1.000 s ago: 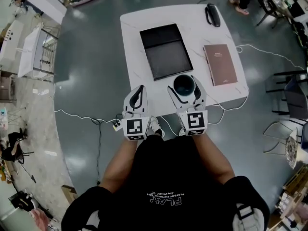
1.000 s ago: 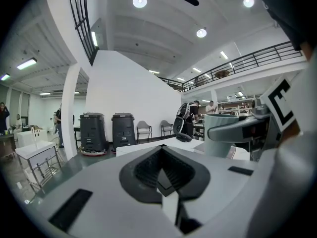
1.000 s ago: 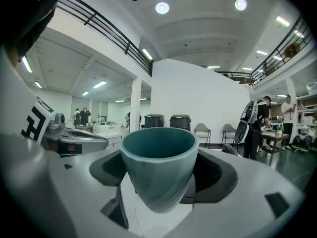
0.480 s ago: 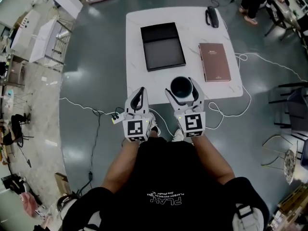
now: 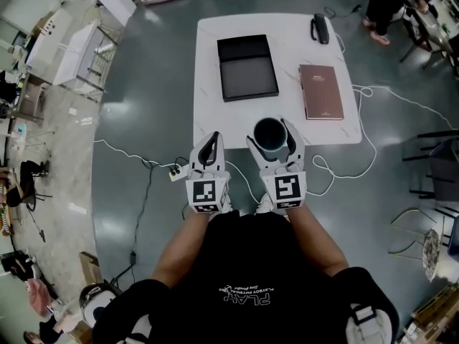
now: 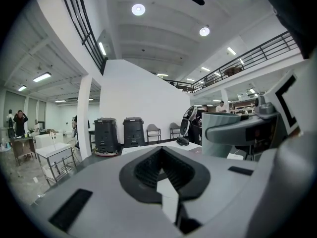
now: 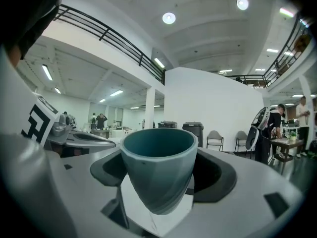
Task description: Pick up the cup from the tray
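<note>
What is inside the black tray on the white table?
Nothing shows inside the tray: its dark floor looks bare, and nothing covers it. The cup is held between the jaws of the right gripper, over the front edge of the table.

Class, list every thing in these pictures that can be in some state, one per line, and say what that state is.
cup: upright, off the tray, clamped in the right gripper
right gripper: shut on the cup
left gripper: shut, nothing between its jaws
tray: flat on the table, nothing in it
book: closed, lying flat
</note>
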A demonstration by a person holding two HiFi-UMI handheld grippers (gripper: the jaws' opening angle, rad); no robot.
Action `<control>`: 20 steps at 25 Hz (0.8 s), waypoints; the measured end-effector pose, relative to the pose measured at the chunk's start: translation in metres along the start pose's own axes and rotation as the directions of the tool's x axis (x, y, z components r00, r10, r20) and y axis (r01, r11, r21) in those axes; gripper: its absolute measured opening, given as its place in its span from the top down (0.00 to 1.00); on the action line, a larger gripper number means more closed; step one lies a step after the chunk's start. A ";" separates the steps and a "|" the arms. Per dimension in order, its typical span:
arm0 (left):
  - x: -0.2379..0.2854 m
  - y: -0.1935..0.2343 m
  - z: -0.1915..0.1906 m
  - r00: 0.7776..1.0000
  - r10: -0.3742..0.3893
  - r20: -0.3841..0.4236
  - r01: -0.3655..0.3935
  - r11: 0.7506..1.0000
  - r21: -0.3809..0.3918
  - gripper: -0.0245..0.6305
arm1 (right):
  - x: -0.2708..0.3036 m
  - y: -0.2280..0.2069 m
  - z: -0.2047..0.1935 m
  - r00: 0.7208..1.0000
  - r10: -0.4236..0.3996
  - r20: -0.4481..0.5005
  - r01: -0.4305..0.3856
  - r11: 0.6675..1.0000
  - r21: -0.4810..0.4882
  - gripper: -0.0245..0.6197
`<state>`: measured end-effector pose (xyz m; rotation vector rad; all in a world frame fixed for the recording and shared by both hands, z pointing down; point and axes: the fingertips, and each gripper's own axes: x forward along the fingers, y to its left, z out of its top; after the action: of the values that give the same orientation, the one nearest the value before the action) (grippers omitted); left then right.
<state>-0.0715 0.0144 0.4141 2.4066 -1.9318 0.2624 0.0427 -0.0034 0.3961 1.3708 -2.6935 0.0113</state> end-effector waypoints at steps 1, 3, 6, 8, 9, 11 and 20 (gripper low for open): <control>0.000 0.001 0.001 1.000 -0.007 0.002 0.007 1.000 0.003 0.97 | 0.000 0.002 0.000 1.000 -0.006 -0.003 0.006 1.000 -0.004 0.37; -0.001 0.004 0.001 1.000 -0.026 0.007 0.026 1.000 0.015 0.97 | 0.000 0.004 0.000 1.000 -0.024 -0.005 0.024 1.000 -0.005 0.37; -0.002 0.012 -0.003 0.999 -0.049 0.007 0.049 0.999 0.020 0.97 | 0.003 0.009 0.004 0.999 -0.051 -0.002 0.051 0.999 -0.006 0.37; -0.003 0.015 -0.004 0.998 -0.062 0.004 0.062 0.998 0.017 0.97 | 0.004 0.011 0.004 0.998 -0.066 0.000 0.066 0.998 -0.005 0.37; -0.003 0.016 -0.004 0.998 -0.069 0.005 0.069 0.997 0.017 0.97 | 0.005 0.012 0.004 0.998 -0.070 -0.001 0.070 0.998 -0.004 0.37; -0.003 0.021 -0.003 0.997 -0.077 0.010 0.076 0.997 0.019 0.97 | 0.007 0.015 0.003 0.997 -0.075 -0.003 0.075 0.997 -0.004 0.37; -0.013 0.035 0.003 0.995 -0.091 0.032 0.092 0.995 -0.030 0.97 | 0.011 0.032 -0.006 0.996 -0.088 -0.008 0.088 0.996 -0.010 0.37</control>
<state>-0.1082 0.0191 0.4066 2.4851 -1.8166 0.1902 0.0113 0.0067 0.4044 1.4818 -2.6207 -0.0037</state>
